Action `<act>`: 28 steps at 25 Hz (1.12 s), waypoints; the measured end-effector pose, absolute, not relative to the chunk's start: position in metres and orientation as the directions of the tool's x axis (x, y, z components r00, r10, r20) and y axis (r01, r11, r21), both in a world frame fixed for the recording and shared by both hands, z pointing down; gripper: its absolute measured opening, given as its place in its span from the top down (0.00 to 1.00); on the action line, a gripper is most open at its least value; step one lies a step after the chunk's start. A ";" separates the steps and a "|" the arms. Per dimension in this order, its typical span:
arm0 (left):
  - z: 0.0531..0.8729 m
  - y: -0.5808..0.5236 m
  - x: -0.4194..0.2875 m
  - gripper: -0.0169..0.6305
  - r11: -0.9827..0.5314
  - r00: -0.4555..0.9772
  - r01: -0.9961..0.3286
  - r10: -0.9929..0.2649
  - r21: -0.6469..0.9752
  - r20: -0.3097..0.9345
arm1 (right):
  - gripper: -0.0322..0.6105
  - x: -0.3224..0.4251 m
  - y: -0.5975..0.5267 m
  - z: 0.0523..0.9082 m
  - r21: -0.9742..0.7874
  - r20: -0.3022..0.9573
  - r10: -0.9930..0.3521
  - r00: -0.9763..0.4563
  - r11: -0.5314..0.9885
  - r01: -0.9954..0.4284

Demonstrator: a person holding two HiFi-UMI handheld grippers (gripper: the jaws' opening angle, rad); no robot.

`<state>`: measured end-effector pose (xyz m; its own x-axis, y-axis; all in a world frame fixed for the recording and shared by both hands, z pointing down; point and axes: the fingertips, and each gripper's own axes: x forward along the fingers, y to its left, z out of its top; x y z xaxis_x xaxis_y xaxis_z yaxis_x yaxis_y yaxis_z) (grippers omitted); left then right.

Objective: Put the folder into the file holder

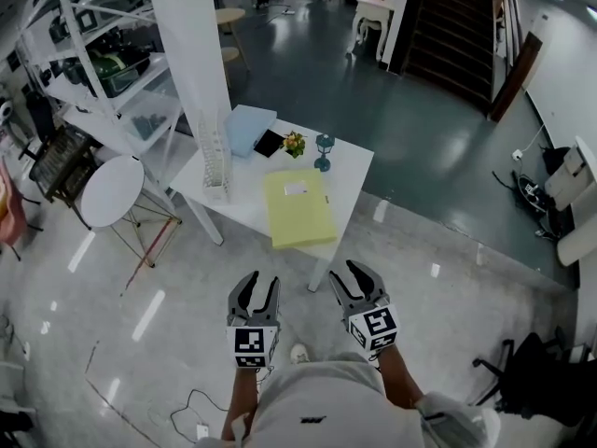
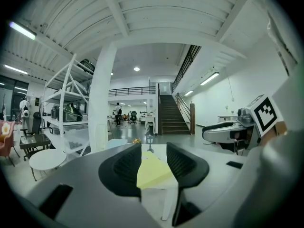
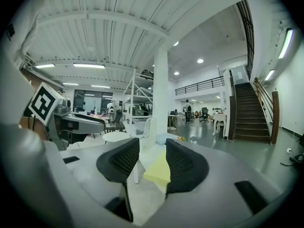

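A yellow folder (image 1: pixel 298 209) lies flat on the white table (image 1: pixel 350 171), its near end over the front edge. The white mesh file holder (image 1: pixel 215 161) stands upright at the table's left end, left of the folder. Both grippers hang over the floor, well short of the table. My left gripper (image 1: pixel 256 281) and my right gripper (image 1: pixel 353 273) are shut and hold nothing. Past the left gripper's jaws (image 2: pixel 153 148) shows the folder (image 2: pixel 153 172). The right gripper view (image 3: pixel 152 144) shows the folder (image 3: pixel 159 170) and the holder (image 3: pixel 147 129) beyond its jaws.
A light blue folder (image 1: pixel 250 127), a black item (image 1: pixel 270 143), small flowers (image 1: pixel 295 144) and a teal stand (image 1: pixel 324 151) sit at the table's back. A white pillar (image 1: pixel 191 45), shelving (image 1: pixel 103 73) and a round side table (image 1: pixel 112 190) are at the left. A cable (image 1: pixel 187 409) lies on the floor.
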<state>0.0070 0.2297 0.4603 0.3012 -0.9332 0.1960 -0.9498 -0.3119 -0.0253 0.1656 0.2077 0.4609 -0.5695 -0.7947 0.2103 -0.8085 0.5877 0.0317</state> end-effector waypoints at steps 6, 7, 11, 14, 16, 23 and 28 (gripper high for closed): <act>0.462 0.202 0.000 0.70 -0.331 0.323 -0.943 -0.928 -0.016 0.185 | 0.67 0.162 0.186 0.463 0.036 0.211 -0.812 -0.545 0.563 -0.825; 0.463 0.198 0.000 0.70 -0.333 0.324 -0.943 -0.928 -0.015 0.183 | 0.67 0.161 0.182 0.464 0.038 0.213 -0.813 -0.543 0.562 -0.826; 0.466 0.179 -0.002 0.70 -0.330 0.321 -0.944 -0.929 -0.019 0.181 | 0.67 0.161 0.166 0.467 0.035 0.207 -0.816 -0.539 0.557 -0.830; 0.468 0.162 0.000 0.70 -0.332 0.323 -0.943 -0.929 -0.023 0.183 | 0.67 0.161 0.150 0.469 0.025 0.202 -0.816 -0.542 0.557 -0.830; 0.470 0.149 0.001 0.70 -0.328 0.318 -0.944 -0.930 -0.026 0.185 | 0.67 0.160 0.137 0.472 0.022 0.204 -0.812 -0.547 0.563 -0.826; 0.473 0.090 0.002 0.71 -0.293 0.283 -0.956 -0.940 -0.023 0.191 | 0.67 0.164 0.070 0.475 0.013 0.212 -0.789 -0.577 0.592 -0.806; 0.474 0.047 0.004 0.71 -0.255 0.245 -0.967 -0.947 -0.024 0.209 | 0.67 0.168 0.022 0.471 0.012 0.213 -0.767 -0.605 0.622 -0.783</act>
<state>0.0044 0.0468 0.4736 0.2451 -0.9468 0.2086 -0.9665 -0.2555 -0.0240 0.1682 0.0216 0.4705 -0.6052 -0.7669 0.2135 -0.7833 0.6215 0.0121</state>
